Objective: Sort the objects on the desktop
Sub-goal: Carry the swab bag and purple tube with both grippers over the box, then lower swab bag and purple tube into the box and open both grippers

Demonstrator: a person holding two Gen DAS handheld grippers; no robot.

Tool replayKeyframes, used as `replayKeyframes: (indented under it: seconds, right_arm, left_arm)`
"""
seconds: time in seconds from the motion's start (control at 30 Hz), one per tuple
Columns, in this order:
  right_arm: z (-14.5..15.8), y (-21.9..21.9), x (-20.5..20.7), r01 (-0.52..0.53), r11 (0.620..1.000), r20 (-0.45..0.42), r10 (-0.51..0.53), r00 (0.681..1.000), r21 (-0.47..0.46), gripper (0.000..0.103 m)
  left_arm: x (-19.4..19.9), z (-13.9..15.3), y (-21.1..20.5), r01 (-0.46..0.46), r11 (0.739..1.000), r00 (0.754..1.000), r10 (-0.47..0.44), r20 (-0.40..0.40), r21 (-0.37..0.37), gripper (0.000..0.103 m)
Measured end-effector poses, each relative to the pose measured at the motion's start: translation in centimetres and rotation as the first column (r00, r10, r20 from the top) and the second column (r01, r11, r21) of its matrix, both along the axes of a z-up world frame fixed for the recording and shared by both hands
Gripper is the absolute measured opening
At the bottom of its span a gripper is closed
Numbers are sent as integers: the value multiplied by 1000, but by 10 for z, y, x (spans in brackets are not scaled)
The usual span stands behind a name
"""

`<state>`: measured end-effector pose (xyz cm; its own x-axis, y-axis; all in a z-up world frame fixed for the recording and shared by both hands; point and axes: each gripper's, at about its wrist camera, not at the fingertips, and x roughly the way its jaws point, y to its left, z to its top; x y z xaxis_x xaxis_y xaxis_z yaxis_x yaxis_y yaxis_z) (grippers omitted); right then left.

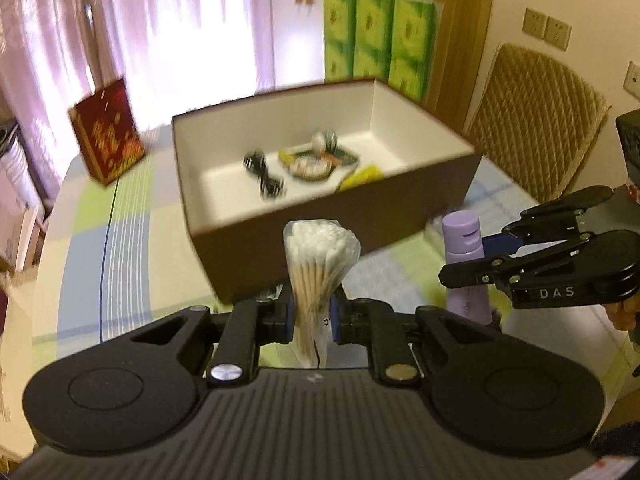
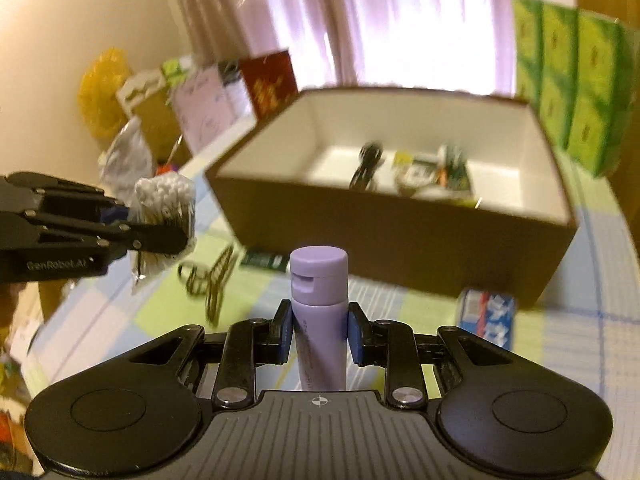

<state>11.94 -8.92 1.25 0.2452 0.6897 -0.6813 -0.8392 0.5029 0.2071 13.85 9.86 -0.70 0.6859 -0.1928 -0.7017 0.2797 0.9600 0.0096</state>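
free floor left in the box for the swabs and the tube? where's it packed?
Box: bare white floor along the left wall, left of the black cable, and along the right wall. The middle is crowded: cable, packets. Left tool holds the swabs, right tool the tube. On the table in front, a hair clip and small cartons crowd the cloth.

Both views are backlit: the sheer pinkish-white curtains (image 1: 160, 28) are blown out to near pure white, so that's clearly where the daylight comes in. The room itself looks warm and a bit dim. Motion blur smears the open brown cardboard box with white inside (image 1: 304, 184) and the small items in it, plus the green cartons (image 2: 572, 92). Only the near black gripper bodies are sharp. There's heavy fisheye bending, with dark vignetted corners.
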Motion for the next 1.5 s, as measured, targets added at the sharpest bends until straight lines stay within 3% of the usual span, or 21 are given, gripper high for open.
replayKeyframes:
  seconds: [0.23,0.43,0.57,0.73,1.03,1.5]
  right_arm:
    - [41,10,36,39,995,51,-44,998,94,25]
    - [70,30,72,48,989,108,-64,992,143,25]
    - [73,44,97,69,985,95,-85,992,157,25]
    - [60,61,122,89,988,64,-98,993,122,25]
    - [3,74,145,110,994,-59,-110,992,-8,25]
    - [-38,102,160,49,976,-118,-75,990,-213,25]
  left_arm:
    - [39,31,-5,16,1000,996,-15,91,-11,13]
    - [79,46,-3,13,1000,993,-9,115,-28,13]
    - [105,47,-2,7,999,995,-4,101,-33,13]
    - [133,37,0,-4,1000,998,6,65,-23,13]
    - [169,-3,2,-38,999,997,37,-65,-15,13]
    - [192,-61,-10,-40,997,963,57,-263,70,13]
